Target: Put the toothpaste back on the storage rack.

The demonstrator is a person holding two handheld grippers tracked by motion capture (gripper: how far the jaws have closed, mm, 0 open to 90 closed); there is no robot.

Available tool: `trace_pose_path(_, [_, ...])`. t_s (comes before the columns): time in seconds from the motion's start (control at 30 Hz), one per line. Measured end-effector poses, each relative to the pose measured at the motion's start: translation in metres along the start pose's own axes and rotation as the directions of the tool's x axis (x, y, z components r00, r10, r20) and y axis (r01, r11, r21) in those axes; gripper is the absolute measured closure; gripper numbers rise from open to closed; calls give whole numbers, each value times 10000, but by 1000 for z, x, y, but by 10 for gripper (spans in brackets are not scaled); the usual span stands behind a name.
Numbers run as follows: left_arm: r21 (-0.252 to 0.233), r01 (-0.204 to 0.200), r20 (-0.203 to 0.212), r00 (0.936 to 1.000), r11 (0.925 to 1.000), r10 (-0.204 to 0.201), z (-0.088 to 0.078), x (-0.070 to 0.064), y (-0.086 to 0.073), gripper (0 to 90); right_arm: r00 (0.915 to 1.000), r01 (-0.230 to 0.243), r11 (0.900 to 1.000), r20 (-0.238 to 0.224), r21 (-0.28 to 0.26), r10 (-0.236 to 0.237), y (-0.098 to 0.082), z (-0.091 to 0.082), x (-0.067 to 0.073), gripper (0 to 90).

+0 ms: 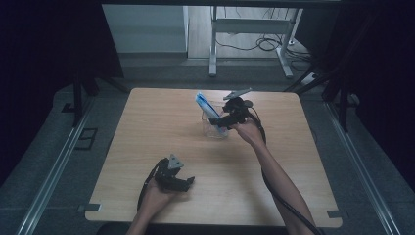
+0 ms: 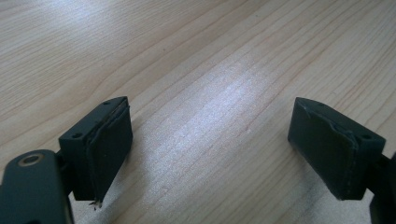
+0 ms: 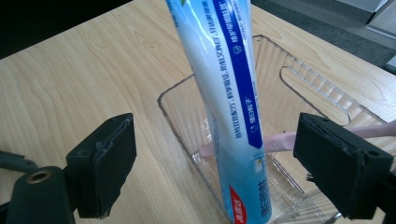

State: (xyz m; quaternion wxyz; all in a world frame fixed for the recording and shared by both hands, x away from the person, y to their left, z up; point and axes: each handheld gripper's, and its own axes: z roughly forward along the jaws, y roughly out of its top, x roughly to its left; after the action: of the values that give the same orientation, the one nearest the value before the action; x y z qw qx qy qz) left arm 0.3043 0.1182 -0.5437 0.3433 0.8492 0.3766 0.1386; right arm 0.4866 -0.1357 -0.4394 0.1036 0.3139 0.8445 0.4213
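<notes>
The right gripper point(image 3: 212, 163) is being held with jaws standing wide, the white-and-blue toothpaste tube point(image 3: 229, 102) between them untouched. One tube is leaning inside one clear ribbed plastic container point(image 3: 299, 79), over one pink toothbrush point(image 3: 280, 140), past table centre toward one o'clock. The jaws are best being backed straight off without nudging it. The left gripper point(image 2: 210, 149) is resting spread wide, empty, at seven o'clock.

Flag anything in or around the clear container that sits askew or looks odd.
The toothpaste tube stands on end in the clear container, leaning against its rim and sticking well above it rather than lying inside. A pink toothbrush lies flat behind it. The right claw is open around the tube, not gripping it. Nothing looks spilled or damaged.
</notes>
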Motion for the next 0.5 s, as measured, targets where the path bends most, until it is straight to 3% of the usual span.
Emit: trace_pose_path(0.5, [-6, 7, -5, 10000, 10000, -7, 0, 0, 0, 139, 9997, -26, 10000, -223, -64, 25, -12, -14, 7, 127])
